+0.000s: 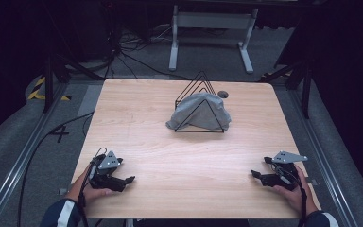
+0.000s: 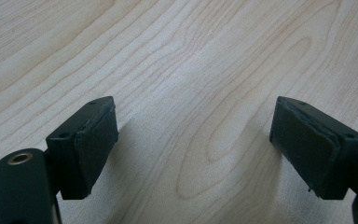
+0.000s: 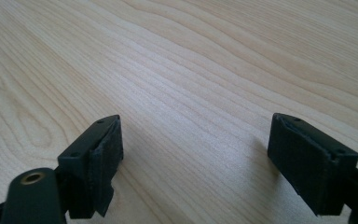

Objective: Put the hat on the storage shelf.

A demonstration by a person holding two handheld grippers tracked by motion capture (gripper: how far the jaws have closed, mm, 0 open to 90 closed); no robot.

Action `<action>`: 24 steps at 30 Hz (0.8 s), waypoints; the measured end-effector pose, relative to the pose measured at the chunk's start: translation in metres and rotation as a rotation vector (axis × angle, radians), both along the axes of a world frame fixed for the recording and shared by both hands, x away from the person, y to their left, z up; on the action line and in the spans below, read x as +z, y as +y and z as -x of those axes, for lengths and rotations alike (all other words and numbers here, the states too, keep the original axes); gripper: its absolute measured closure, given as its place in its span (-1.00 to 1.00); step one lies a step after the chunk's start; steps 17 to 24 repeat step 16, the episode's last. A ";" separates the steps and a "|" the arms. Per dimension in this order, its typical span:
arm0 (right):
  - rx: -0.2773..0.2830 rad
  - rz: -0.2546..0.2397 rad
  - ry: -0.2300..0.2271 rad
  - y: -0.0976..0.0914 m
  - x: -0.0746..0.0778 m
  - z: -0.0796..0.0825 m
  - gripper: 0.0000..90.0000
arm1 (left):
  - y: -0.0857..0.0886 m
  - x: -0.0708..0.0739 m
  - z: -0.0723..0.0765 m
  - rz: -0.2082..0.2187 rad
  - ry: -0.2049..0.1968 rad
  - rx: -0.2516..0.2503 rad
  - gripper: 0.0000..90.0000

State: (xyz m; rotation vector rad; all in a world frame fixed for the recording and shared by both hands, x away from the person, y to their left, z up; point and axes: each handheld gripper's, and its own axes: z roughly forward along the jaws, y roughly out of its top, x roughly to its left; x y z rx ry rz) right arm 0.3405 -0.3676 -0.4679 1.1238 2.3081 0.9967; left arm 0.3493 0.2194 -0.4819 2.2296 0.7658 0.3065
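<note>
A grey cloth (image 1: 199, 111) is draped over a black wire rack (image 1: 201, 83) of triangular dividers at the far middle of the wooden table (image 1: 179, 151). My left gripper (image 1: 131, 179) rests near the front left corner, jaws pointing right, open and empty. At the front right, my right gripper (image 1: 254, 174) points left, also open with nothing in it. In the left gripper view the pads (image 2: 95, 140) stand wide apart over bare wood. The right gripper view shows its pads (image 3: 103, 161) spread just as wide above the tabletop (image 3: 191, 70).
A small round grommet (image 1: 223, 94) sits in the table behind the rack. Beyond the table a white frame stand (image 1: 212, 28) and cables (image 1: 123, 52) lie on the grey floor. Metal rails (image 1: 14, 170) run along both sides.
</note>
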 end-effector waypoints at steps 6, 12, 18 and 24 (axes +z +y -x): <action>-0.001 0.000 0.000 0.000 0.000 0.000 -0.59 | 0.000 0.000 0.000 0.002 0.001 -0.001 -0.66; -0.001 0.000 0.000 0.000 0.000 0.000 -0.59 | 0.000 0.000 0.000 0.003 0.003 0.001 -0.66; -0.001 0.000 0.000 0.000 0.000 0.000 -0.59 | 0.000 0.000 0.000 0.000 0.000 -0.001 -0.66; -0.001 0.000 0.000 0.000 0.000 0.000 -0.59 | 0.000 0.000 0.000 0.000 0.000 -0.001 -0.66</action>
